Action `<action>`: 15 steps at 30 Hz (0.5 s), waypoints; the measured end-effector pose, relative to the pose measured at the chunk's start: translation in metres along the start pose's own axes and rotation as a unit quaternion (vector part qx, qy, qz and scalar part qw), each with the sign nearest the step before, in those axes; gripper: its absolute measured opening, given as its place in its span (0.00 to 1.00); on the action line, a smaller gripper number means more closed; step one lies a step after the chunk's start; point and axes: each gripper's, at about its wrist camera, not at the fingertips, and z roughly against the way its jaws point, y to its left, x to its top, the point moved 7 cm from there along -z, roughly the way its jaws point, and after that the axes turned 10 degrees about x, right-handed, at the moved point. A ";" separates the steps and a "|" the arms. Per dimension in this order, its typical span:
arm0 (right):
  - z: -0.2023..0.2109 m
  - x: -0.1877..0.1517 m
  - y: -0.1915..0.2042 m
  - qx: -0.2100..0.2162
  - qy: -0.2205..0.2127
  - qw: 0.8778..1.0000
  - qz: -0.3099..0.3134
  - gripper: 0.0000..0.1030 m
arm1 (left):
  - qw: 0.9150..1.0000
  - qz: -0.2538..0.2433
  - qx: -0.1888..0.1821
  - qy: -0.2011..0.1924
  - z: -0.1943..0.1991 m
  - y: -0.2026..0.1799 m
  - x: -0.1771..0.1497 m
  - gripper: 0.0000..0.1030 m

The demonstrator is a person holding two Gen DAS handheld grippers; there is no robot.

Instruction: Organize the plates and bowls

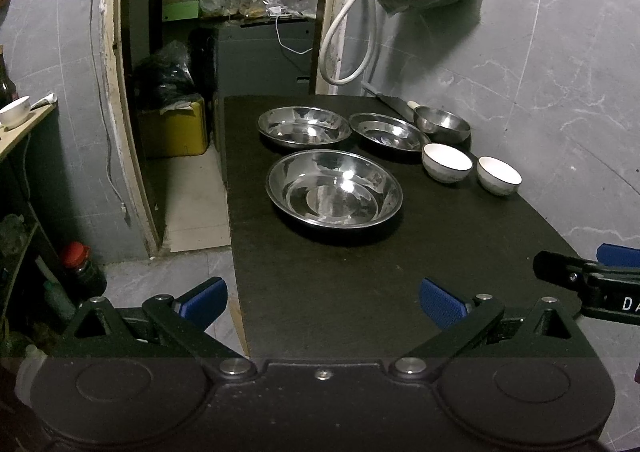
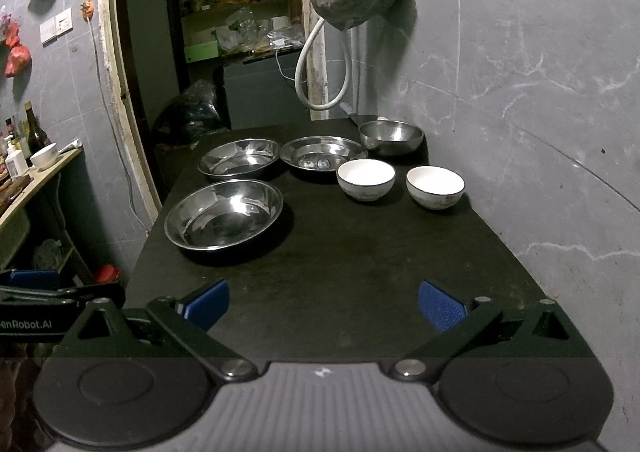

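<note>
Left gripper [image 1: 322, 302], seen in the left wrist view, hangs with jaws spread wide and nothing between them, low over the near end of the dark table [image 1: 340, 292]; the nearest steel plate [image 1: 334, 189] lies ahead, 2 more steel plates [image 1: 304, 127] [image 1: 389, 131] sit behind it side by side, and a steel bowl [image 1: 442, 125] stands at the far right corner with 2 white bowls [image 1: 447, 161] [image 1: 499, 174] just in front of it (like with like, though nothing is stacked yet). Right wrist view: the right gripper [image 2: 323, 304] is likewise spread and empty over the near edge, facing the same 6 pieces, white bowls [image 2: 366, 179] [image 2: 435, 187] apart from each other, nearest plate [image 2: 224, 213] to the left. Both tools seem held back and level to survey before a first pick, probably nesting plates.
</note>
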 end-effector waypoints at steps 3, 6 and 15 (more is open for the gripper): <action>-0.001 0.001 -0.001 0.000 0.001 1.000 0.000 1.00 | 1.000 0.000 0.000 0.003 -0.005 -0.002 0.000 0.99; -0.002 0.001 -0.001 -0.001 0.001 1.000 -0.001 1.00 | 1.000 0.000 0.000 0.003 -0.006 -0.002 0.000 0.99; -0.003 0.001 -0.003 -0.001 0.002 1.000 -0.001 1.00 | 1.000 0.002 -0.001 0.009 -0.009 -0.002 -0.001 0.99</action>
